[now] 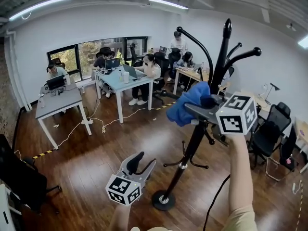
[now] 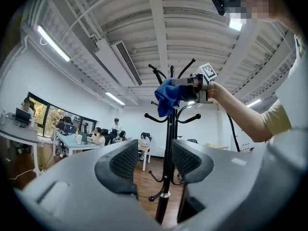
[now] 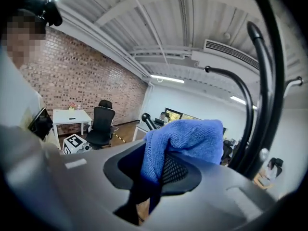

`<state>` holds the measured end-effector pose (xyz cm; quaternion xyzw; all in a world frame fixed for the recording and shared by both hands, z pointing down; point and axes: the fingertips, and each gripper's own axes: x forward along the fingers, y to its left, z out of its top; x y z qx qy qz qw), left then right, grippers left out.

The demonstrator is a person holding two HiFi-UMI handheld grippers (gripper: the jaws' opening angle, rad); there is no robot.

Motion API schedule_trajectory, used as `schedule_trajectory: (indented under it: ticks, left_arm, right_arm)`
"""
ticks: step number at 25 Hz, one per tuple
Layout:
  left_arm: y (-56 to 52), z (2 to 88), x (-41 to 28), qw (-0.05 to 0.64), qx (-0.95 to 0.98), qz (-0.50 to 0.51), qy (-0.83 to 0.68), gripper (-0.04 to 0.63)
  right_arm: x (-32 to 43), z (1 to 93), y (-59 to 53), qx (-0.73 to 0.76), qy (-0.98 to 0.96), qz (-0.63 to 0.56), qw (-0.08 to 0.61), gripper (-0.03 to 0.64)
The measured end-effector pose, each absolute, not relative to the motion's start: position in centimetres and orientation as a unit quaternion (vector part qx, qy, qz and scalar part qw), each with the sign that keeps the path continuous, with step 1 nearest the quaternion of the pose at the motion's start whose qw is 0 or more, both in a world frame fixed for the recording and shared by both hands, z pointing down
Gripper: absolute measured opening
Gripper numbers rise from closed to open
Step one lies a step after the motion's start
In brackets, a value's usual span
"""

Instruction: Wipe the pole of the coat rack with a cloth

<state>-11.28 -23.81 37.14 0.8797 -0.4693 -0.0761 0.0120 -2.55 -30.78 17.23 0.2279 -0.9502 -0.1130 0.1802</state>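
Here the black coat rack [image 1: 223,57] stands on the wood floor [image 1: 96,153]. The right gripper [image 1: 204,104] is up high at the pole [image 1: 191,148], just under the hooks [image 1: 256,51]. Its jaws pinch a blue cloth [image 1: 187,105] that bunches out beside the pole; whether cloth meets pole I can't make out. The left gripper [image 1: 143,160] hangs low, near the rack's round base [image 1: 163,200] but apart from it. Its jaws are spread with nothing gripped. Beyond the rack, people [image 1: 150,69] sit at desks [image 1: 115,83].
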Motion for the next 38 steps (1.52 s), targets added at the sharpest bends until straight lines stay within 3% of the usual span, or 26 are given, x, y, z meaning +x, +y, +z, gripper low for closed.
schedule_trajectory:
  ticks: [10,16,20,24,29,34,38]
  left_arm:
    - [-23.4,37.6,-11.6,0.011,0.878,-0.075,-0.472,0.198]
    - [-23.5,38.0,-10.7,0.016,0.881,-0.072,-0.467,0.199]
    - [-23.5,38.0,-10.2,0.018,0.883,-0.070,-0.464,0.198]
    - [-23.5,38.2,-9.2,0.019,0.886,-0.066,-0.458,0.198]
    - [-23.6,38.1,-8.1,0.020,0.892,-0.061,-0.447,0.198]
    - [-24.1,37.8,-6.8,0.020,0.895,-0.060,-0.441,0.198]
    - [-24.5,37.6,-6.5,0.016,0.895,-0.059,-0.442,0.198]
  right_arm:
    - [-9.9,16.5,-26.5,0.147,-0.952,-0.199,0.181,0.074]
    - [-10.9,18.0,-23.3,0.054,-0.974,-0.164,0.145,0.074]
    - [-6.5,15.5,-20.8,0.055,-0.986,-0.144,0.059,0.074]
    - [1.9,12.7,-21.6,0.165,-0.972,-0.166,0.009,0.074]
    - [10.8,14.7,-28.1,0.333,-0.928,-0.153,0.065,0.074]
    - [9.5,20.6,-33.2,0.332,-0.930,-0.098,0.125,0.075]
    - [9.3,21.7,-34.2,0.347,-0.924,-0.106,0.120,0.075]
